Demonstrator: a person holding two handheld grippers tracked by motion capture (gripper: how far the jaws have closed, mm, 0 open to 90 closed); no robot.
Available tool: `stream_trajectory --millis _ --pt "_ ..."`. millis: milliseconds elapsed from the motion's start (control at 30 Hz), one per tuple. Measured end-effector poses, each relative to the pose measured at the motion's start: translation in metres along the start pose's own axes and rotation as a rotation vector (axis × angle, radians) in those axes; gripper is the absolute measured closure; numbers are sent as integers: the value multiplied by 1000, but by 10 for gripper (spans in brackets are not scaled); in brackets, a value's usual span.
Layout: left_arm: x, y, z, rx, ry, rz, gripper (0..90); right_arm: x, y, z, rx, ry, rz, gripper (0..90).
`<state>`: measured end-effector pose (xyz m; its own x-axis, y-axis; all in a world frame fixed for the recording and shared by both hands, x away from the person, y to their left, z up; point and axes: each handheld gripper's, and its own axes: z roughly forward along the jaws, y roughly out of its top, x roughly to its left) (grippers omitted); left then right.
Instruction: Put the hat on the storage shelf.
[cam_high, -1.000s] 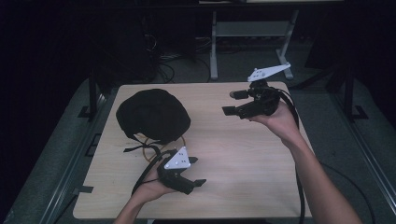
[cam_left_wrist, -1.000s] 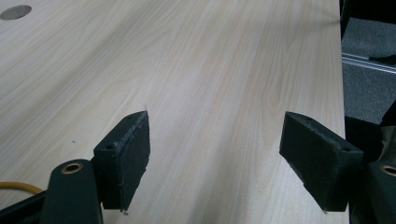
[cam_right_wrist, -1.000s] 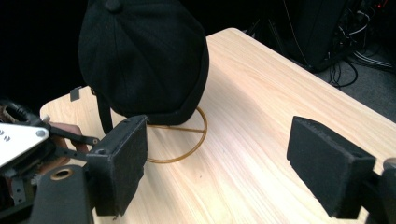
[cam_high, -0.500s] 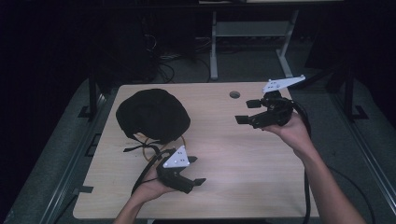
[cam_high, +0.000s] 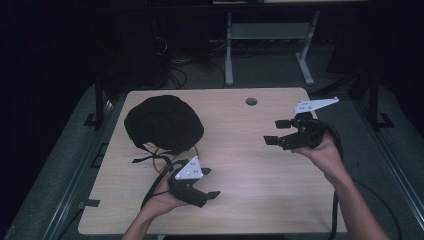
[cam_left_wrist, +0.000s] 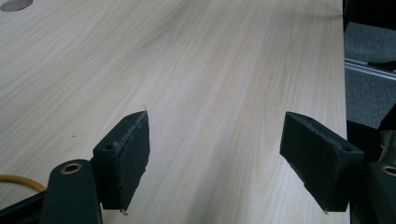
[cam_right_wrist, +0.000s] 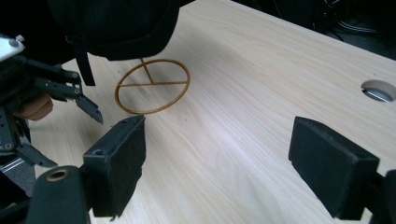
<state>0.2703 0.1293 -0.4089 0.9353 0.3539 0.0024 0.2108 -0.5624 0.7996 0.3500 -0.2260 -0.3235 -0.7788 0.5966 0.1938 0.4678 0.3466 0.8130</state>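
Observation:
A black helmet lies dome up at the table's back left, its straps trailing toward the front. A yellow wire ring with spokes sticks out from under the helmet. My left gripper is held low over the table's front, just right of the straps, open with nothing between its pads. My right gripper hovers over the table's right side, pointing left toward the helmet, open and empty too. The right gripper view looks along the wood at the ring and the left gripper.
The wooden table has a round cable hole near its back edge. Its right edge drops to grey floor. A metal frame stand and cables sit behind the table in the dark.
My right gripper has moved toward the front and to the right, away from the cable hole. The left gripper and the helmet have stayed in place.

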Motion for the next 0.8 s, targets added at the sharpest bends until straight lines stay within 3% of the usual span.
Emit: stream_trajectory --millis 800 --pt "2 -2 2 14 6 -16 231 -17 -65 -24 -7 -36 71 186"
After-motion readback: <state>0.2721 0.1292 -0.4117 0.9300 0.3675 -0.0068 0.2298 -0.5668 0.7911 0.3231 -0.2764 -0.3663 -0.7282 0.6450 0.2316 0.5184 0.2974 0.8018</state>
